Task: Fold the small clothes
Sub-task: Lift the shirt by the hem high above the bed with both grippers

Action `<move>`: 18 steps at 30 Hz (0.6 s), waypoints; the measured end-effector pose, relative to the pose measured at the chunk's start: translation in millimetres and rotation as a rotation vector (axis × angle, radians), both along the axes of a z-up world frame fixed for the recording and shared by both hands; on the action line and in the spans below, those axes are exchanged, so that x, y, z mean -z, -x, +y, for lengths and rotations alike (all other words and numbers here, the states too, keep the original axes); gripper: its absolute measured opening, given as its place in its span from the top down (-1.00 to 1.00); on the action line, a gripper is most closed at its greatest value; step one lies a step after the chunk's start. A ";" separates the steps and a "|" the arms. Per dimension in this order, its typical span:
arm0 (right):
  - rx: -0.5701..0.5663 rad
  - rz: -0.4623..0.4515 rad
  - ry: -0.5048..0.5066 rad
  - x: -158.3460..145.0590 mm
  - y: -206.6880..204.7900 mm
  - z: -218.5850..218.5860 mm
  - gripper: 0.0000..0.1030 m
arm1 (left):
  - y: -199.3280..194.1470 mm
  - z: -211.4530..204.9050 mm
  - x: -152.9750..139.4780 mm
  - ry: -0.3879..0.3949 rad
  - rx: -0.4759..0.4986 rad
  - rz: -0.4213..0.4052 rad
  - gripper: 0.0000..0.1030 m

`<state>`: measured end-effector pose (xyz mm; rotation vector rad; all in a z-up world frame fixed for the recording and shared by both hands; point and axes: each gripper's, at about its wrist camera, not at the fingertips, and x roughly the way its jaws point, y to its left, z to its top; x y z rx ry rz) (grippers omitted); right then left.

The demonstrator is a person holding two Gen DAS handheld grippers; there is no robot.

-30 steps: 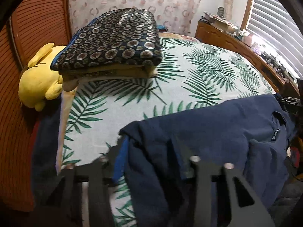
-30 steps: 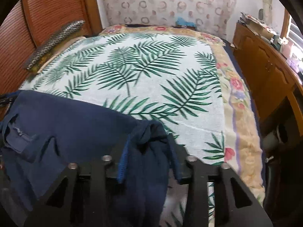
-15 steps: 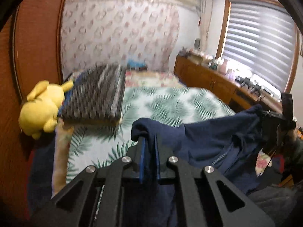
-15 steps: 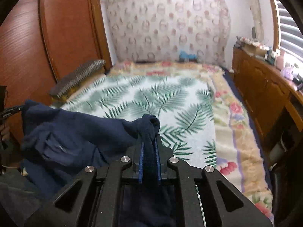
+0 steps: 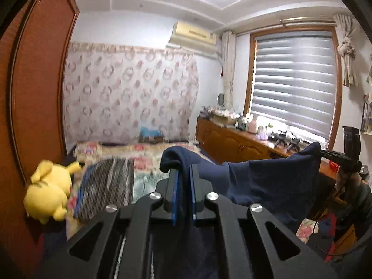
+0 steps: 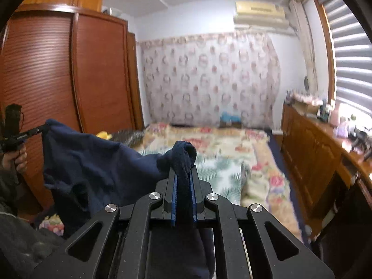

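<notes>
Left gripper (image 5: 183, 174) is pinching one corner of the navy garment (image 5: 267, 181), blue pads (image 5: 174, 195) pressed onto the cloth, a bunched fold sticking up above them. Its jaws have just been closing on that cloth. Right gripper (image 6: 183, 174) is pinching the opposite corner the same way, jaws likewise just closed on the fabric. The garment is hanging in the air between the two grippers, stretched across and sagging in the middle, above the near end of the bed (image 6: 223, 162). A yellow plush toy (image 5: 47, 193) and a patterned cushion (image 5: 107, 186) are lying at the bed's left edge, beside the wooden wardrobe (image 6: 69, 74). Background is blurring.
</notes>
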<state>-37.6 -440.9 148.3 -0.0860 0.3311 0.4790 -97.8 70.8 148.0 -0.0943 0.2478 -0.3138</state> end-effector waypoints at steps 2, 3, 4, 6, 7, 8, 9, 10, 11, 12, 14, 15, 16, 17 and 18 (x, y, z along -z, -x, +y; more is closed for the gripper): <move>-0.002 -0.062 0.032 -24.8 7.0 4.7 0.88 | 2.3 0.3 -21.5 -0.013 0.000 -0.046 0.89; -0.007 -0.089 0.040 -33.8 10.1 6.4 0.88 | 3.4 -0.1 -28.8 -0.018 0.003 -0.062 0.89; -0.009 -0.109 0.046 -42.3 12.2 7.7 0.88 | 5.8 0.2 -40.9 -0.025 0.001 -0.088 0.89; -0.011 -0.153 0.061 -62.3 17.3 10.6 0.88 | 9.5 2.3 -58.1 -0.032 -0.003 -0.125 0.89; -0.010 -0.175 0.064 -71.9 19.8 11.4 0.88 | 12.1 3.5 -66.6 -0.035 -0.008 -0.144 0.89; -0.011 -0.191 0.065 -79.2 22.9 11.6 0.88 | 16.0 4.9 -77.6 -0.045 -0.019 -0.172 0.89; -0.013 -0.216 0.069 -90.2 26.4 11.9 0.88 | 17.0 6.4 -83.5 -0.048 -0.025 -0.186 0.89; -0.011 -0.230 0.071 -96.9 28.6 11.8 0.88 | 20.5 9.1 -92.7 -0.049 -0.032 -0.207 0.89; -0.009 -0.247 0.071 -105.8 30.7 11.4 0.88 | 21.5 11.8 -98.2 -0.051 -0.037 -0.219 0.89; -0.004 -0.263 0.072 -114.5 32.5 10.7 0.88 | 23.6 15.3 -104.7 -0.050 -0.044 -0.233 0.89; 0.007 -0.286 0.067 -131.0 35.1 7.9 0.88 | 27.7 22.7 -116.6 -0.046 -0.050 -0.257 0.89; 0.009 -0.296 0.063 -137.6 37.1 4.7 0.88 | 29.8 24.4 -119.8 -0.046 -0.052 -0.264 0.89; 0.013 -0.312 0.061 -144.9 39.4 3.5 0.88 | 32.6 27.3 -125.5 -0.047 -0.056 -0.278 0.89; 0.020 -0.322 0.062 -149.3 41.9 2.1 0.88 | 35.0 28.7 -129.0 -0.049 -0.060 -0.287 0.89; 0.025 -0.331 0.064 -154.5 42.7 1.3 0.88 | 34.2 29.8 -131.5 -0.053 -0.064 -0.291 0.89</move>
